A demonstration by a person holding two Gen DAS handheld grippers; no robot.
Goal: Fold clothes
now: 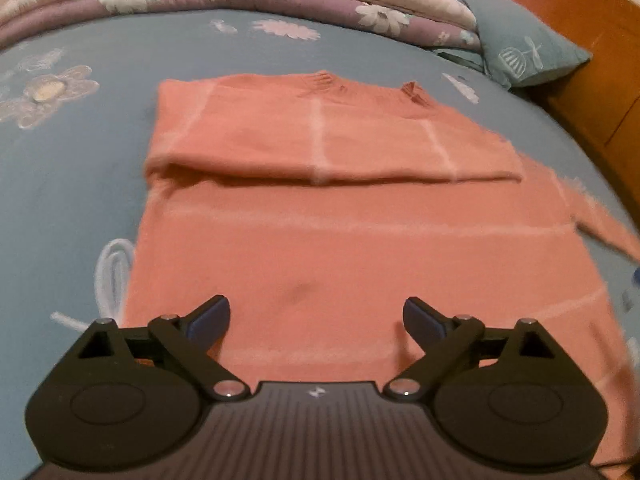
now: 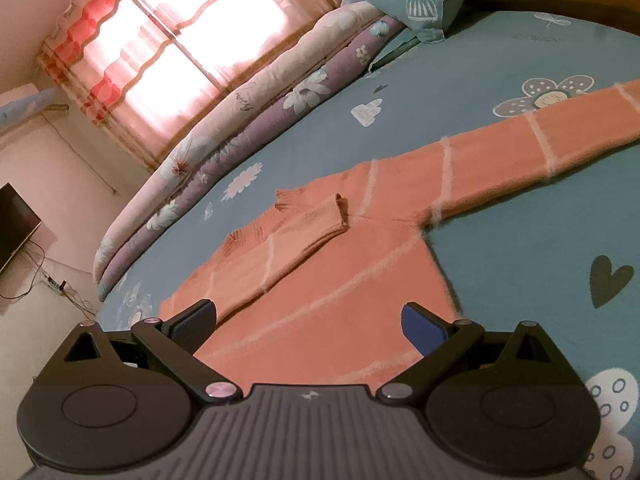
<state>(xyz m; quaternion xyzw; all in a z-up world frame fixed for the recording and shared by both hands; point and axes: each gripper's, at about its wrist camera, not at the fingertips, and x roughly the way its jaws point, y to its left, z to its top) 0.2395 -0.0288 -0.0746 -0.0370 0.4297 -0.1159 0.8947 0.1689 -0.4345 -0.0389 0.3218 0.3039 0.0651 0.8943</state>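
While one sleeve (image 2: 304, 236) is laid folded across the sweater (image 1: 340, 256), both the left gripper (image 1: 316, 320) and the right gripper (image 2: 308, 324) are held wide open and empty above it, with the other sleeve (image 2: 520, 148) left outstretched beyond the right fingers.

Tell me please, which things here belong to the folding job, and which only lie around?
For the job:
- orange sweater, one sleeve folded across it
- outstretched sleeve
- left gripper, open
- right gripper, open

Just lying about:
- rolled quilt
- blue pillow
- curtain
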